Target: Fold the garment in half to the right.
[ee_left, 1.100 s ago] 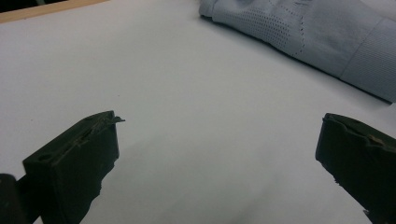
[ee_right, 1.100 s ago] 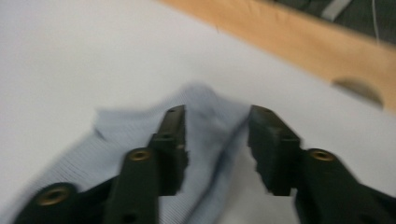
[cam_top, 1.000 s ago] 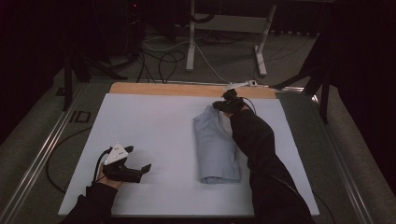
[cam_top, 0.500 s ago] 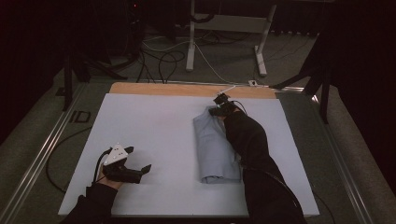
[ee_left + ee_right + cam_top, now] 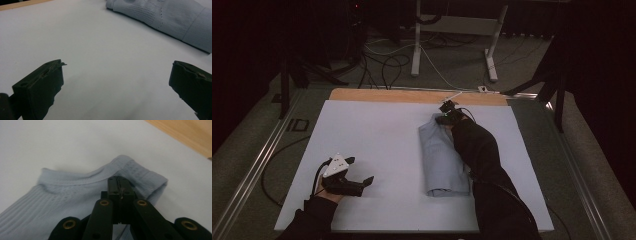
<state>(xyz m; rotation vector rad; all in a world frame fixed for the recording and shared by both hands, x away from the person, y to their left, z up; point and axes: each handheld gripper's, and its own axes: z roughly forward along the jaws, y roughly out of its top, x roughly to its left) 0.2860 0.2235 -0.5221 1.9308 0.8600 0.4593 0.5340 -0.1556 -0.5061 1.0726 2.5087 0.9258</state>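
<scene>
A folded light-blue knit garment (image 5: 439, 155) lies lengthwise on the right half of the white mat (image 5: 372, 135). My right gripper (image 5: 444, 116) rests at the garment's far end, its black-sleeved arm lying along the cloth's right side. In the right gripper view the jaws stand shut, tips (image 5: 117, 180) over the ribbed hem of the garment (image 5: 62, 202); no cloth shows between them. My left gripper (image 5: 360, 170) sits near the mat's front left, open, with bare mat between its jaws (image 5: 117, 75). The garment (image 5: 170, 17) lies farther off in the left gripper view.
A wooden strip (image 5: 387, 95) borders the mat's far edge. Metal rails (image 5: 257, 165) run along the table's left side. Beyond the table, cables and a white stand's legs (image 5: 452, 50) are on the floor.
My right gripper has drawn back slightly toward me and to the left, from beyond the garment's far end onto its hem. The left gripper has stayed put.
</scene>
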